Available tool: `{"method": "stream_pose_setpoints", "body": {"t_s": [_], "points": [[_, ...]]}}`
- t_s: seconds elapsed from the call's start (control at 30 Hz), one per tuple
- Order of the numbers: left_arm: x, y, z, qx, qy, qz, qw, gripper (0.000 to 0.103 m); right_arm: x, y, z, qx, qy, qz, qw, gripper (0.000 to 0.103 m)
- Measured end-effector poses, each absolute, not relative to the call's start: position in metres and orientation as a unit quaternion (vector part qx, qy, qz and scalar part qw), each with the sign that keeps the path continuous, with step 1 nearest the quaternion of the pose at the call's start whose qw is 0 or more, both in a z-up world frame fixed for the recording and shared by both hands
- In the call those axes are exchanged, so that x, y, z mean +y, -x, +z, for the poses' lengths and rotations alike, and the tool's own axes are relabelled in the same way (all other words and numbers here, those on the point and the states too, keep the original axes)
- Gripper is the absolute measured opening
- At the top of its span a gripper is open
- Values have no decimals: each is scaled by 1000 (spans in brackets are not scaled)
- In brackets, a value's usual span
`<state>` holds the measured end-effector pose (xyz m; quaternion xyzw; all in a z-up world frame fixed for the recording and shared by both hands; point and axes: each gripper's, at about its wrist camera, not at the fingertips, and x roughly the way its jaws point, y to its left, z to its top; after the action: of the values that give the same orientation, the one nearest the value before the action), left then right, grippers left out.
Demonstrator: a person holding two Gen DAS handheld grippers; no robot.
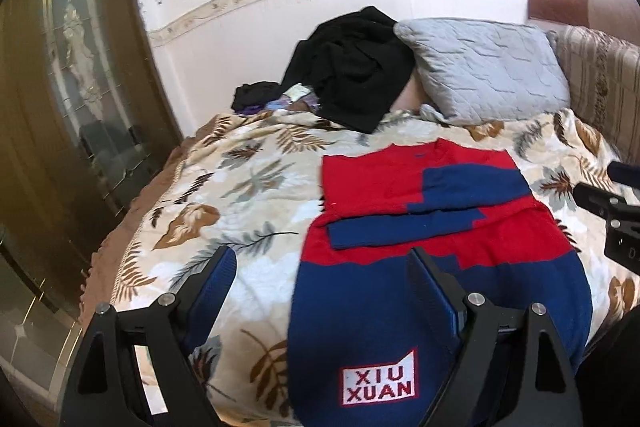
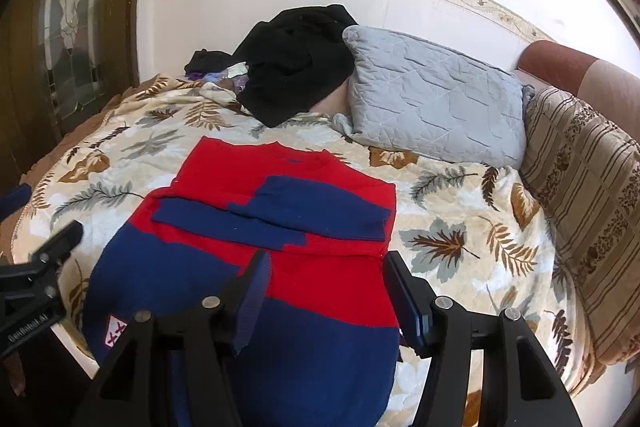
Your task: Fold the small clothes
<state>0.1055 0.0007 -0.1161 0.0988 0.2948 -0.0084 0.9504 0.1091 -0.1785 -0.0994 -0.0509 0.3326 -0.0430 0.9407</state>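
Left wrist: sweater (image 1: pixel 420 227) lies under both wide-open, empty grippers (image 1: pixel 320 267) (image 2: pixel 326 283).

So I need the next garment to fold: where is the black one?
The black garment lies heaped at the bed's far end, against the wall, left of the grey pillow and beyond the red-and-blue sweater.

left gripper (image 1: pixel 322 279) jaws apart, right gripper (image 2: pixel 326 277) likewise

The sweater (image 1: pixel 436 223) is matt red and blue knit with a stitched cloth label (image 1: pixel 378 379). It lies on a soft, plush leaf-print blanket (image 2: pixel 460 247), near a quilted grey cloth pillow (image 2: pixel 436 99). Both grippers (image 1: pixel 320 267) (image 2: pixel 326 267) look like matt black plastic with shiny metal bolts.
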Motion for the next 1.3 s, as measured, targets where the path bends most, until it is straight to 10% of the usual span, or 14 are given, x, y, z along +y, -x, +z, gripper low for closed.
{"method": "stream_pose_setpoints", "body": {"t_s": [1.3], "points": [[128,-138,-223,475,7,123,871,87,-111,-172,-170,426,57,35,902,62]]}}
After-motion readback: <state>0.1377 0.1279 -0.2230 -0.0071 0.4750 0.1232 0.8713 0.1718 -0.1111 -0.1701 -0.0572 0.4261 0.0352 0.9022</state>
